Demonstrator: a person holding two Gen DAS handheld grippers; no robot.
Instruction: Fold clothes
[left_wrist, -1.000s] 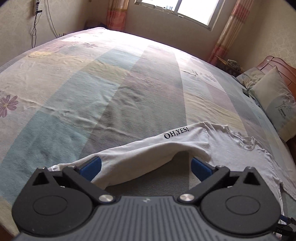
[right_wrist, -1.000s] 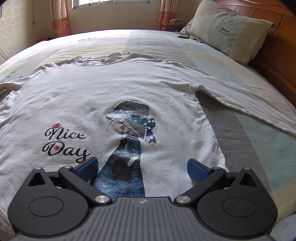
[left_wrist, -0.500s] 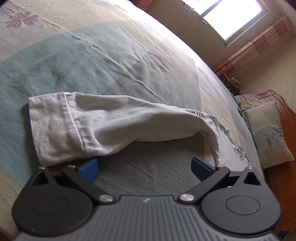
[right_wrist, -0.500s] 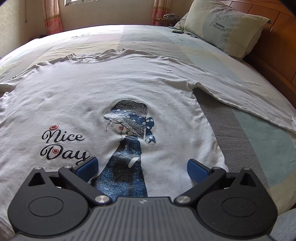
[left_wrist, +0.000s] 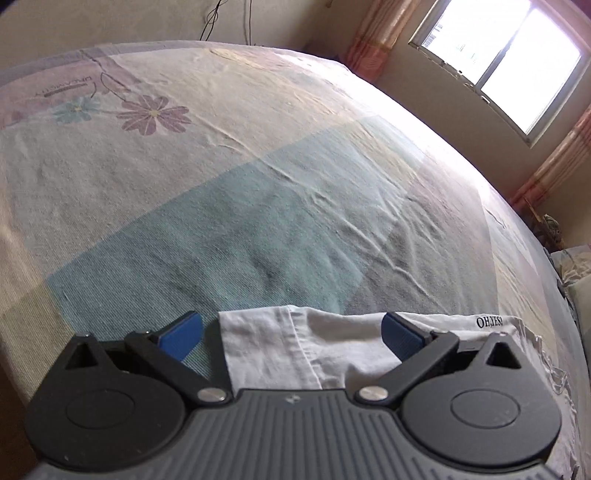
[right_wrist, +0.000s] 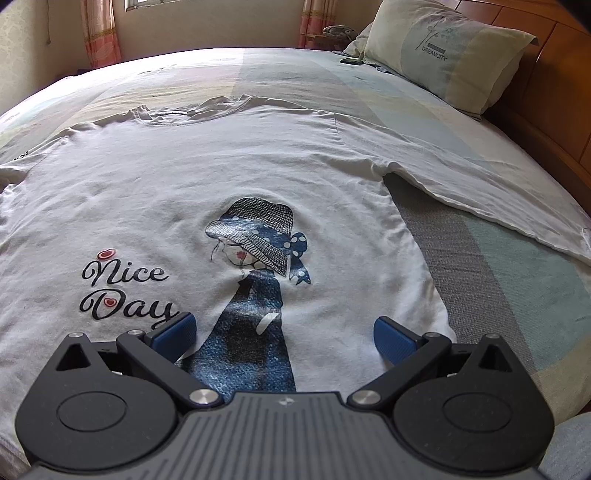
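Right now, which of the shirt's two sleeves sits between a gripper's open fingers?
The OH,YES! sleeve, its cuff between the left gripper; the other sleeve lies away from the right gripper.

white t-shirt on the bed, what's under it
The white t-shirt lies flat on the patchwork bedsheet, which shows grey and teal beside it. Whatever sits beneath the shirt's body is covered.

Left gripper (left_wrist: 291, 334): black linkage arms, blue ribbed pads (left_wrist: 183, 334), silver pivot screws, grey ribbed housing along lower frame edge, round black discs each side. Right gripper (right_wrist: 282, 334): same build, small logo centre of housing.
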